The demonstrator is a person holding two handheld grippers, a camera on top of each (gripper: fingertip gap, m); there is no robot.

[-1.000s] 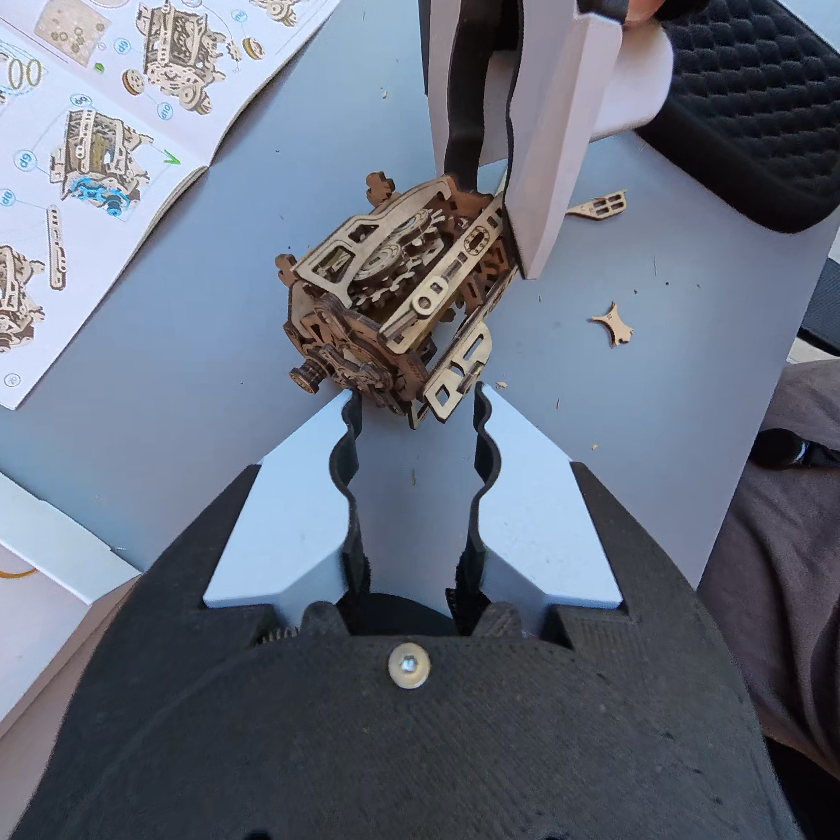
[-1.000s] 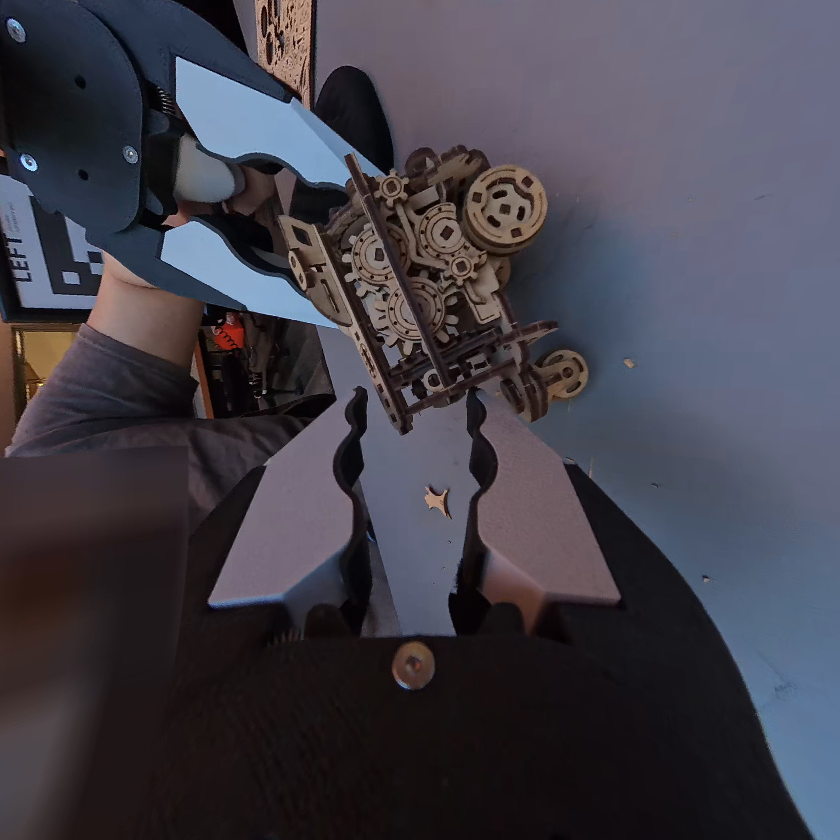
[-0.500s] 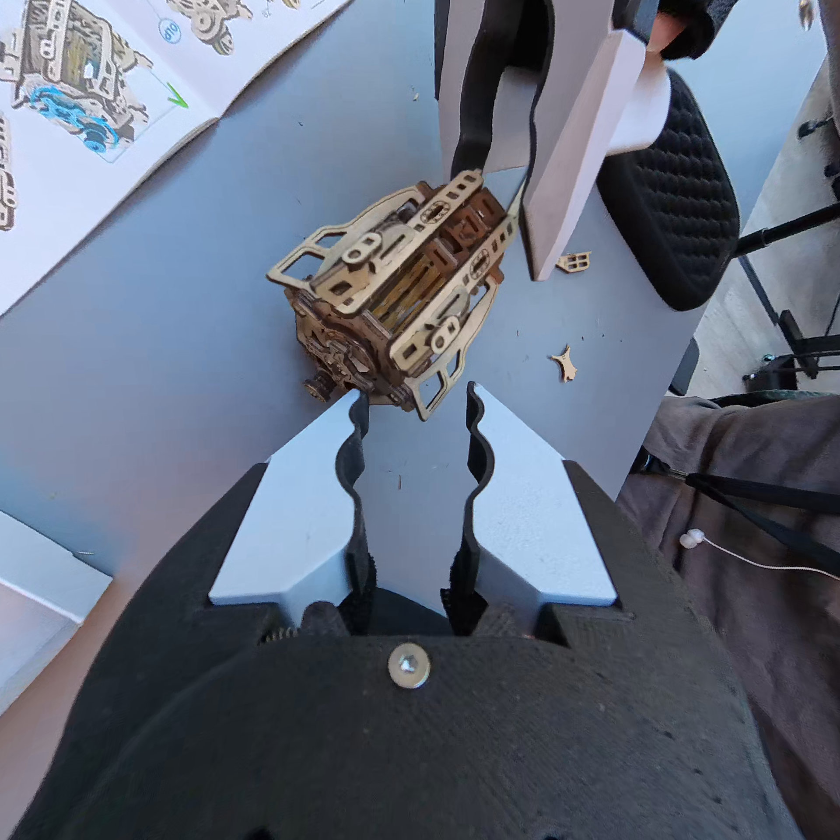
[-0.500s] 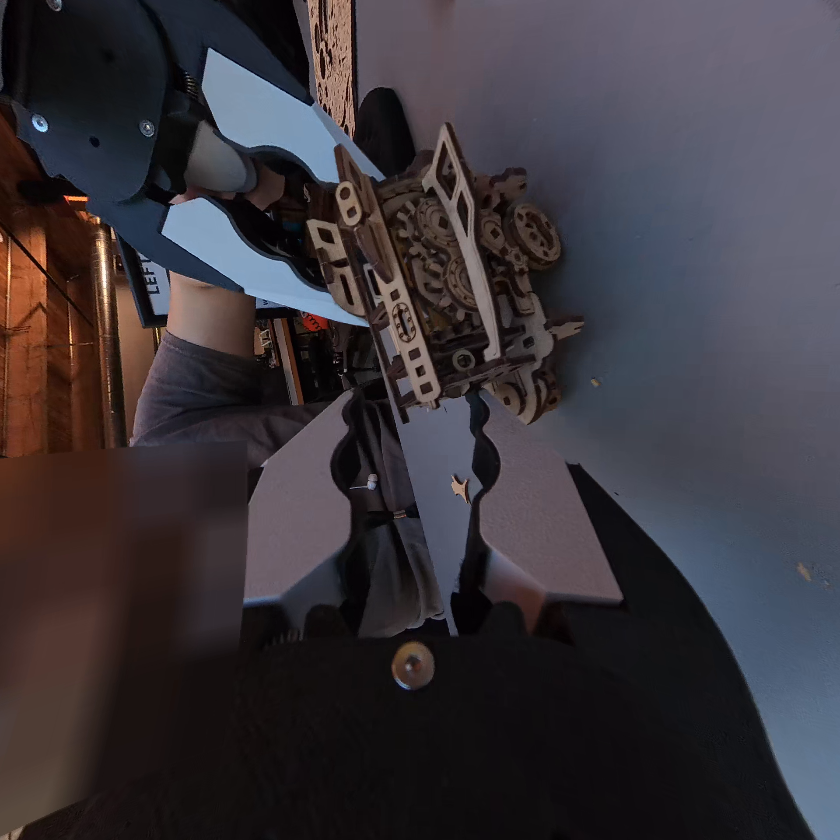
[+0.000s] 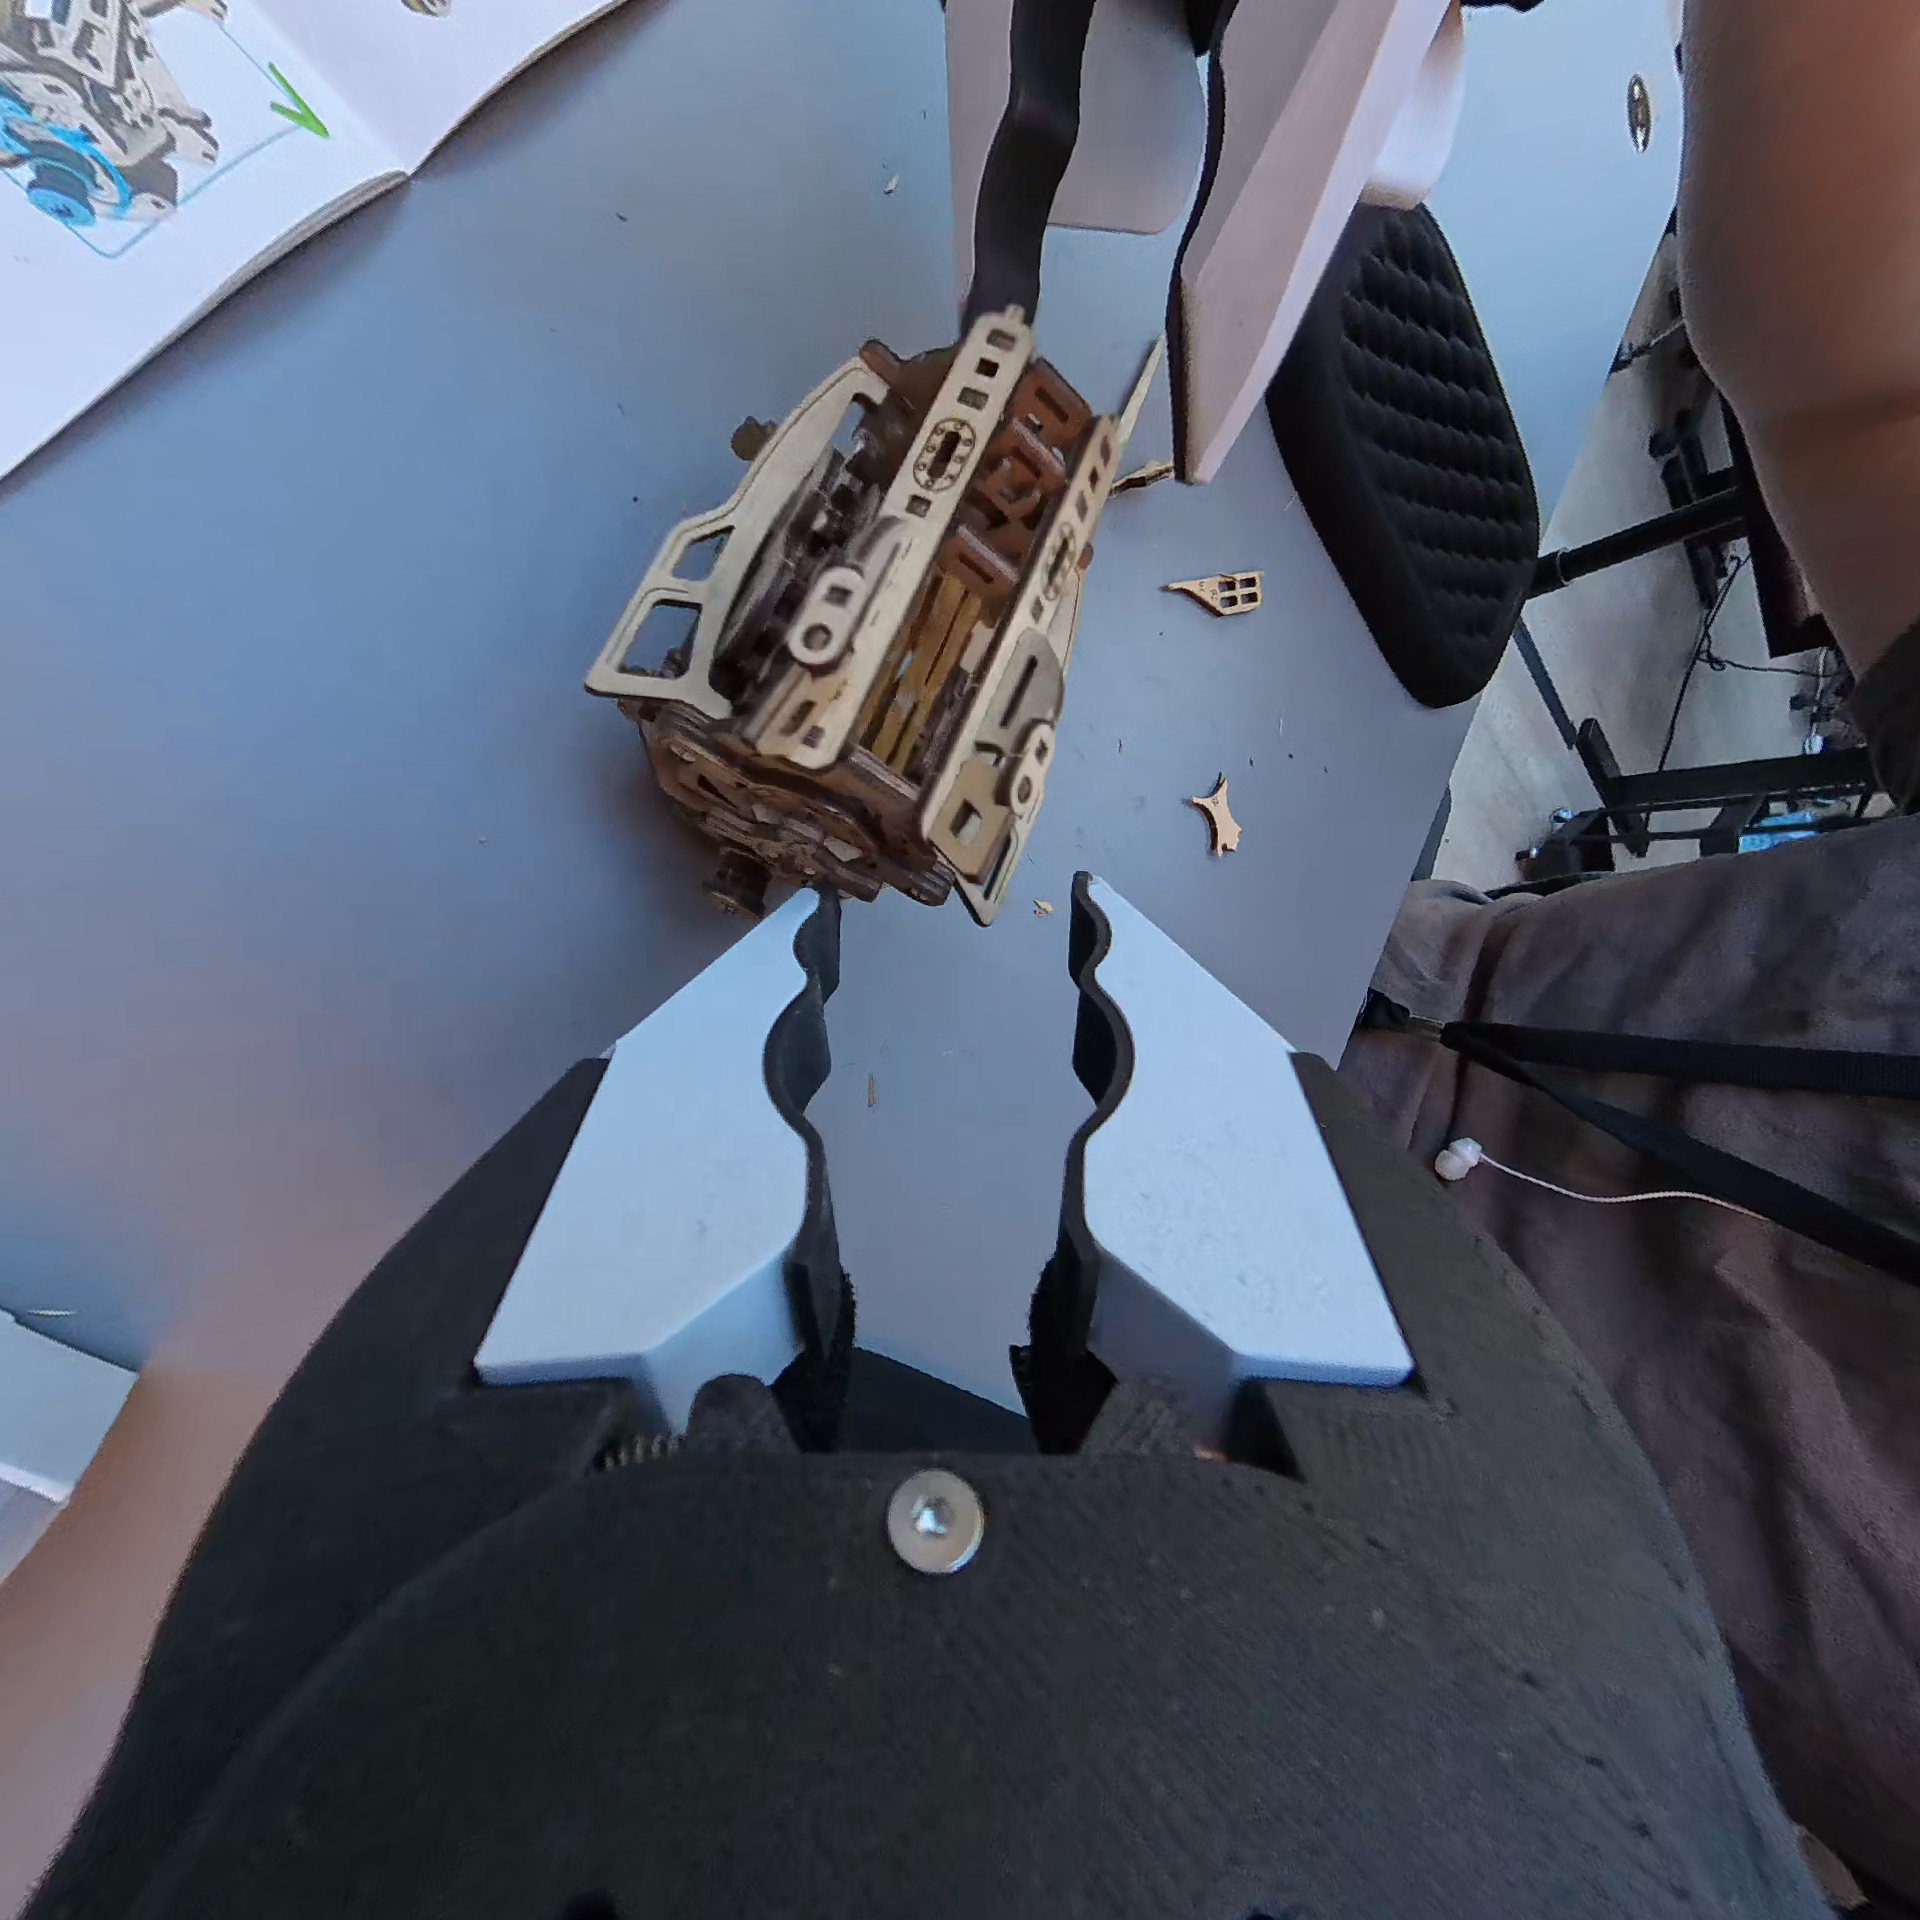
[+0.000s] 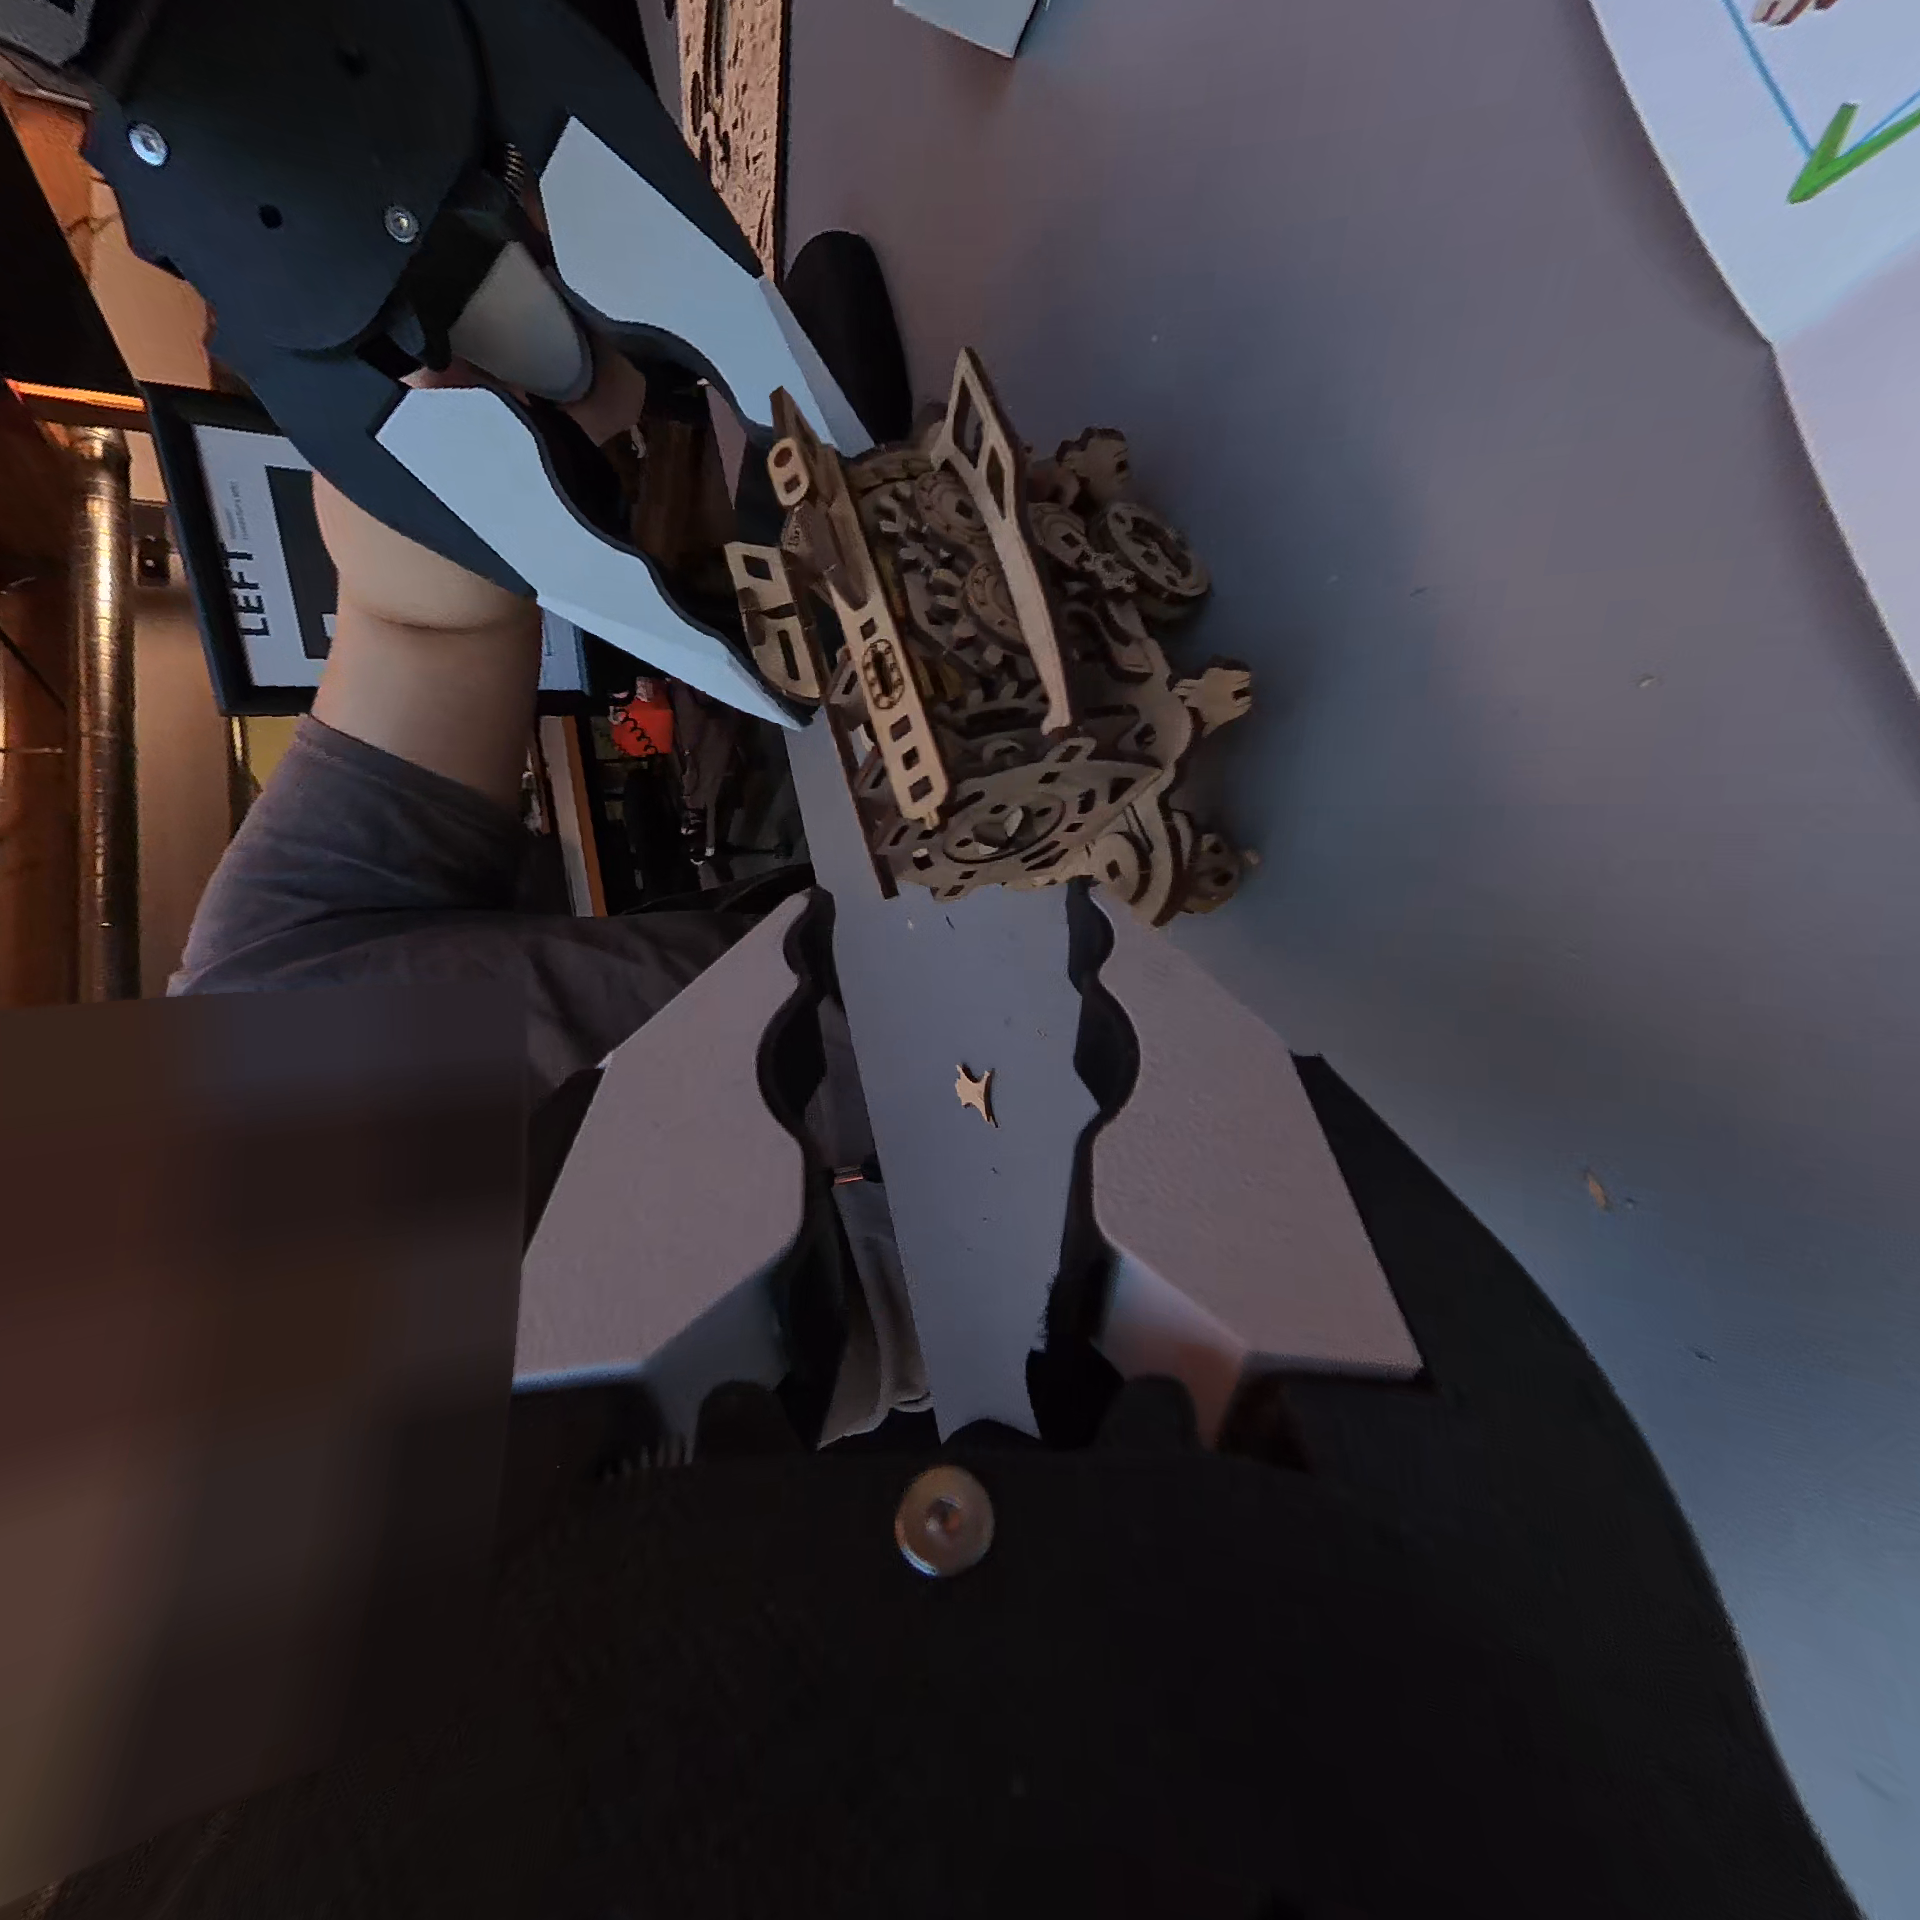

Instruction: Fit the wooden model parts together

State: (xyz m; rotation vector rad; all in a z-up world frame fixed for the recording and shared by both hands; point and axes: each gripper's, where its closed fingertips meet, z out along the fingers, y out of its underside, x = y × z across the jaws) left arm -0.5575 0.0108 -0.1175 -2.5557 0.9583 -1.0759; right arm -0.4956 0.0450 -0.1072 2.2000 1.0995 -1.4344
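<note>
The wooden model (image 5: 852, 665) is sitting on the grey table (image 5: 312, 623), tipped over on one side, right between the two grippers, and it is looking well along: frame plates, a packed bank of gears and small wheels (image 6: 1148, 551) are already slotted together into one solid block. I am judging the bulk of the fitting as done; what is remaining seems to be the loose bits.

The left gripper (image 5: 951, 899) is hovering at the model's near end, jaws parted, nothing between them; one fingertip is sitting just beside the model's lower corner, and I cannot tell whether it is touching. The right gripper (image 6: 945, 914) is coming in from the model's far end, also spread and holding nothing. From the left wrist view one of its fingers seems to be meeting the top edge of a frame plate, but contact is not clear.

Just to the model's side, two small wooden offcuts are lying on the table: a little windowed piece (image 5: 1221, 592) and a star-shaped scrap (image 5: 1216, 816). Whether they are parts to fit or waste, I cannot say.

Farther out from the model, the instruction booklet (image 5: 156, 156) is lying open, and a black padded rest (image 5: 1423, 468) is sitting near the table's edge.
</note>
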